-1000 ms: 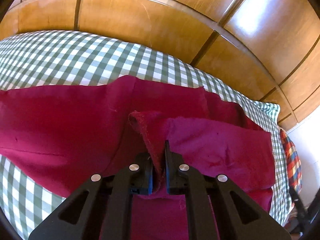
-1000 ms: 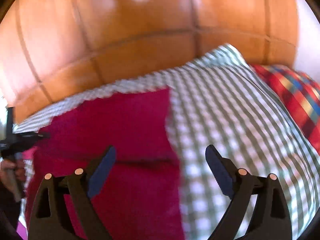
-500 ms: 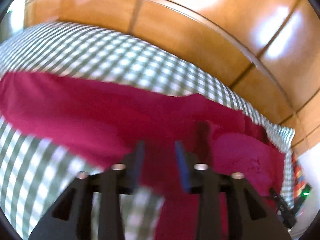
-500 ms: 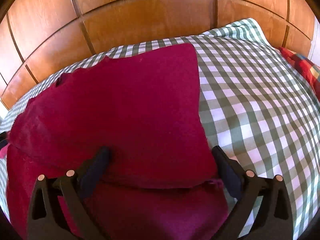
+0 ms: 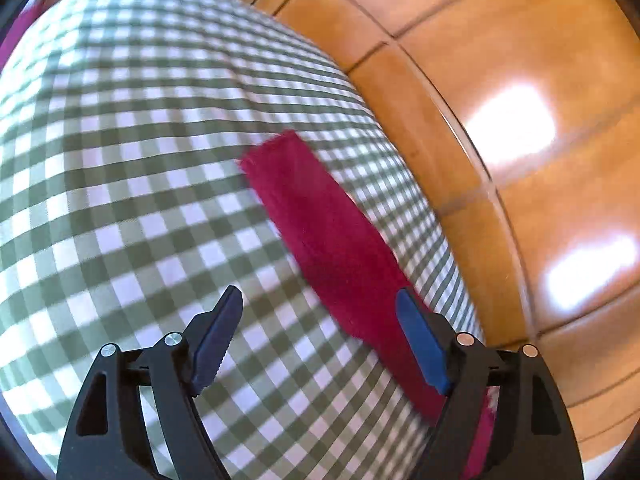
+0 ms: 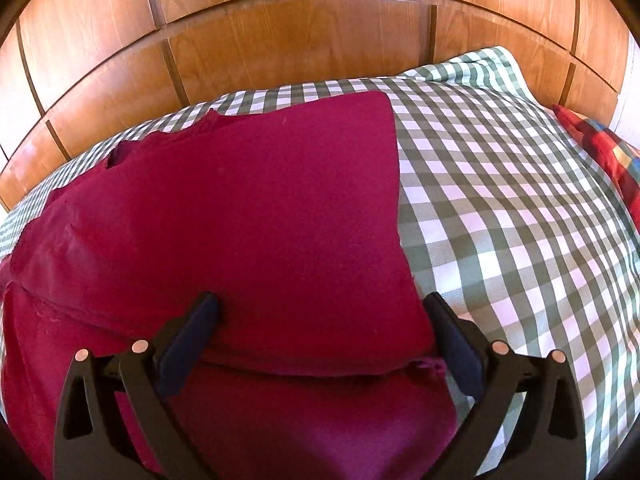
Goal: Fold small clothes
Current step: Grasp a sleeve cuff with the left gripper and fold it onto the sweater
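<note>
Right gripper [image 6: 320, 326]: jaws spread wide, poised low over the crimson garment [image 6: 240, 216], straddling its folded near-right corner; pads not pressing. Left gripper [image 5: 318, 336]: jaws opening, only checked bedspread [image 5: 120, 184] between them; a crimson sleeve-like strip [image 5: 320, 228] runs under its right finger. Garment lies partly folded on the bed, against the bedspread's far edge. Judged light, limp, slightly grippy knit; best pinched at a hem corner or fold edge. Beyond: wooden panelling [image 6: 280, 40].

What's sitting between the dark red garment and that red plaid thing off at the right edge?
Only bare green-checked bedcover. The right wrist view shows nothing lying between the red garment and the plaid cushion.
</note>
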